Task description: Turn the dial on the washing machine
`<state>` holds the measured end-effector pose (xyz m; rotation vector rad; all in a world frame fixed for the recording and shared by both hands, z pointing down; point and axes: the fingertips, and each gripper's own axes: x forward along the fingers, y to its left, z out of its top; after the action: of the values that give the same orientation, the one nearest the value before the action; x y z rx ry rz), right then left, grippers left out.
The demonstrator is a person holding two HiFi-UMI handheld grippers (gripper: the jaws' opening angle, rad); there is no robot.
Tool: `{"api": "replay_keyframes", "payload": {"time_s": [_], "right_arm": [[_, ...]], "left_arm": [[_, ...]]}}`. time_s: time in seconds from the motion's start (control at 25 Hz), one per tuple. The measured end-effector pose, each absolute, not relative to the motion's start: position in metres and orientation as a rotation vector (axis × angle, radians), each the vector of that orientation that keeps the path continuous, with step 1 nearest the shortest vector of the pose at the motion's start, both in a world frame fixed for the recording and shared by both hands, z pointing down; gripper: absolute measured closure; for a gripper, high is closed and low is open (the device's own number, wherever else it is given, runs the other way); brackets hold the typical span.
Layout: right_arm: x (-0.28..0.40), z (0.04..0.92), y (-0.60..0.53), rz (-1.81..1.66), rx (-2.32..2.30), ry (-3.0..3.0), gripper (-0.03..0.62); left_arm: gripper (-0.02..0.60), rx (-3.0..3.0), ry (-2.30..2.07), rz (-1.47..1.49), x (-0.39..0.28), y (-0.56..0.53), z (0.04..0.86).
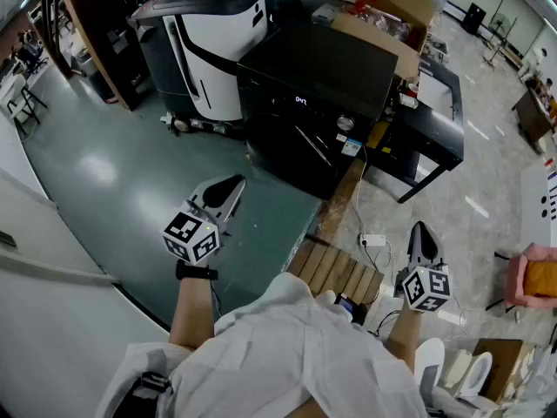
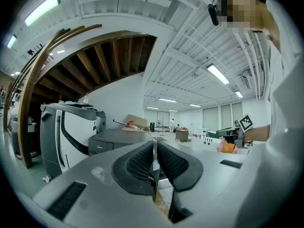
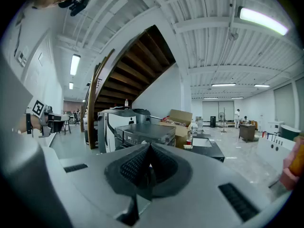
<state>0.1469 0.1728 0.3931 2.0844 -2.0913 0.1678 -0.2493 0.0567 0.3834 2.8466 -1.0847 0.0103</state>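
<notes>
The black washing machine (image 1: 318, 72) stands on the floor ahead of me, with a lit display (image 1: 301, 100) and a round silver dial (image 1: 345, 123) on its front panel. My left gripper (image 1: 231, 185) hovers over the green floor, well short of the machine, and points toward it. Its jaws are shut with nothing between them (image 2: 155, 145). My right gripper (image 1: 420, 230) is held lower right, farther from the machine, also shut and empty (image 3: 149, 147). Both gripper views show the washing machine (image 2: 116, 139) (image 3: 142, 132) in the distance beyond the fingertips.
A large white-and-black appliance (image 1: 213, 46) stands left of the machine. An open cardboard box (image 1: 387, 11) sits behind it and a low black table (image 1: 435, 116) to its right. A wooden slatted pallet (image 1: 335, 273) and a white power strip (image 1: 374, 240) lie near my feet.
</notes>
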Motion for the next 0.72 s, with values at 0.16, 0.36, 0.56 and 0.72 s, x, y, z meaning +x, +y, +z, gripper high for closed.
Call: {"api": "replay_keyframes", "payload": {"time_s": [0.16,0.36,0.56,0.72], "right_arm": [[0.136,0.394,0.169,0.163,2.074,-2.105,0.594],[0.133,0.4,0.17,0.176,2.08,-2.1,0.594],[0.121,0.401,0.166,0.225,2.056,-2.19,0.592],[0.12,0.397,0.165,0.217,2.09,-2.192,0.592]], "left_arm": [[0.549,2.831,-1.099,-0.002,-0.26,0.055,0.386],[0.549,2.834,-1.07,0.019,-0.261,0.058,0.392],[0.549,2.827,-1.075,0.035,-0.269,0.058,0.394],[0.549,2.828,-1.074,0.04,-0.272,0.056,0.394]]}}
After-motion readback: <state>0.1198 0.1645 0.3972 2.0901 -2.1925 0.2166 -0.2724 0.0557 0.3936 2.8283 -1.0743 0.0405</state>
